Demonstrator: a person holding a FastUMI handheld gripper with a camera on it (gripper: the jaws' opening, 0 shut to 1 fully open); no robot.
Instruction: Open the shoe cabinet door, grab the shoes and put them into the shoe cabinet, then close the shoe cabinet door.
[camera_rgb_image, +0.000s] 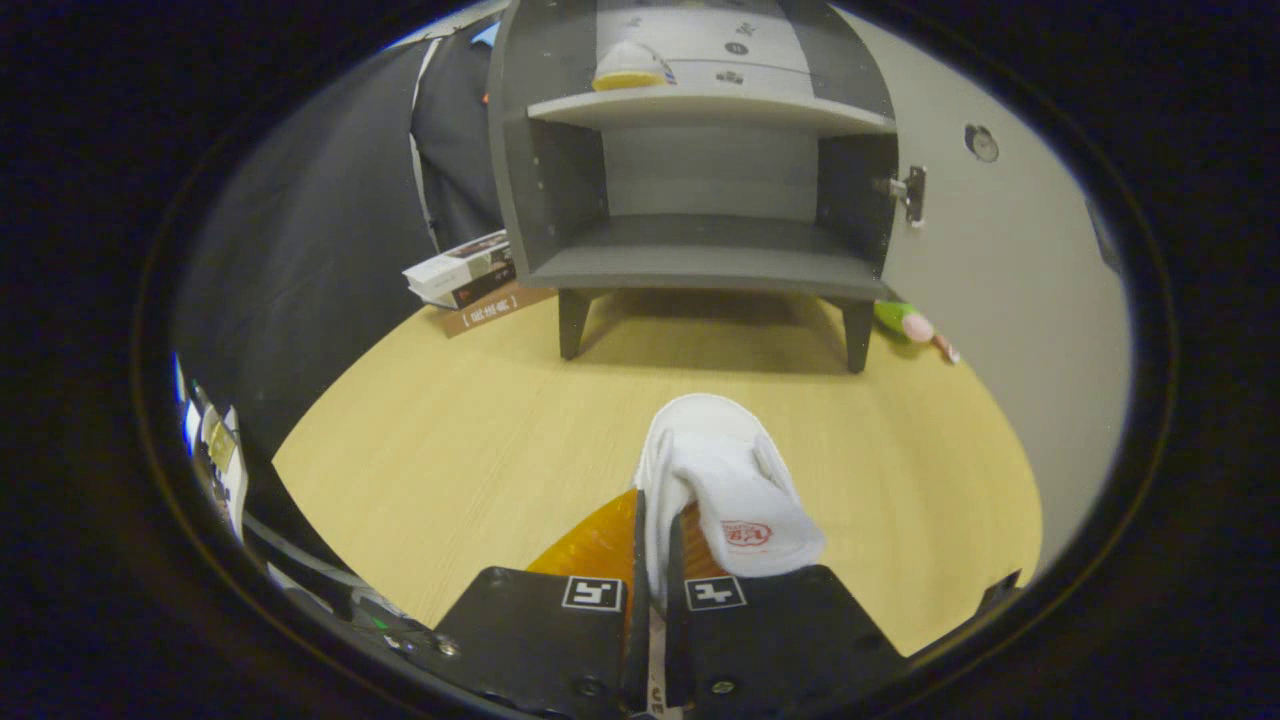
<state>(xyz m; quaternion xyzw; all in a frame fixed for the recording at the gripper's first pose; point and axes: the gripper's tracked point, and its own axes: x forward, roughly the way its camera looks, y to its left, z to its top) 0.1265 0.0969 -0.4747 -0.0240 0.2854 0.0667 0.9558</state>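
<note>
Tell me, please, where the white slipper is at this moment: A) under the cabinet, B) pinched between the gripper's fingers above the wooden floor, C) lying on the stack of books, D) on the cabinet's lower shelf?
B: the gripper is shut on the white slipper, short of the open shoe cabinet.

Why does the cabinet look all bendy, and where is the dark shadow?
In the gripper view the fisheye lens bulges everything, so the cabinet has curved sides and the wooden floor looks rounded. A soft shadow lies on the floor under the cabinet, between its legs. The white slipper, pinched between the gripper fingers, is bright but fairly sharp; no strong glare shows.
</note>
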